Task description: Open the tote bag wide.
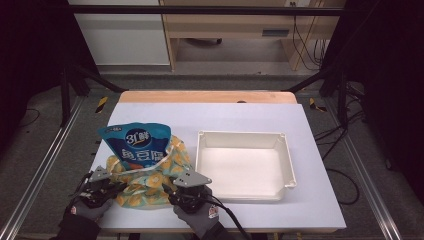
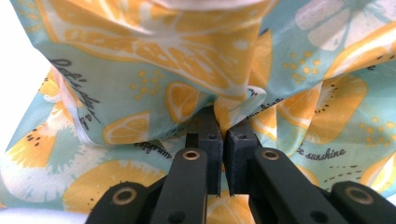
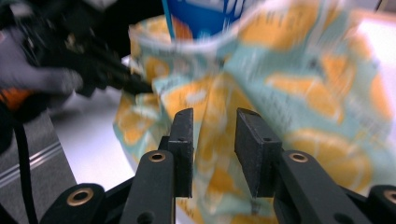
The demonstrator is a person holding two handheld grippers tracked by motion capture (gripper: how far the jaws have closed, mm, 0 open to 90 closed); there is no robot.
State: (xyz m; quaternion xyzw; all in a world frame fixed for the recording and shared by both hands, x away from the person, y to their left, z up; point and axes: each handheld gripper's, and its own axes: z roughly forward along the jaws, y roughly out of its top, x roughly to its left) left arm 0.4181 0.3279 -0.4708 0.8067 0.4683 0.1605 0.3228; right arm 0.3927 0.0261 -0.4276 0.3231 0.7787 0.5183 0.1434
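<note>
Now near table [image 1: 310,200] front-left corner: cloth bag [image 1: 150,187] with orange-slice print, blue snack pack [image 1: 137,147] standing in its mouth. Left gripper [image 1: 117,189] clamped on a fold of bag fabric at bag's left side, pads [image 2: 211,140] pinching cloth. Right gripper [image 1: 172,192] at bag's right side, jaws apart, not pressing; fabric just ahead of pads [image 3: 259,140], possibly between them, blur making that uncertain. White tray [image 1: 287,165] right of bag, toward table's middle.
</note>
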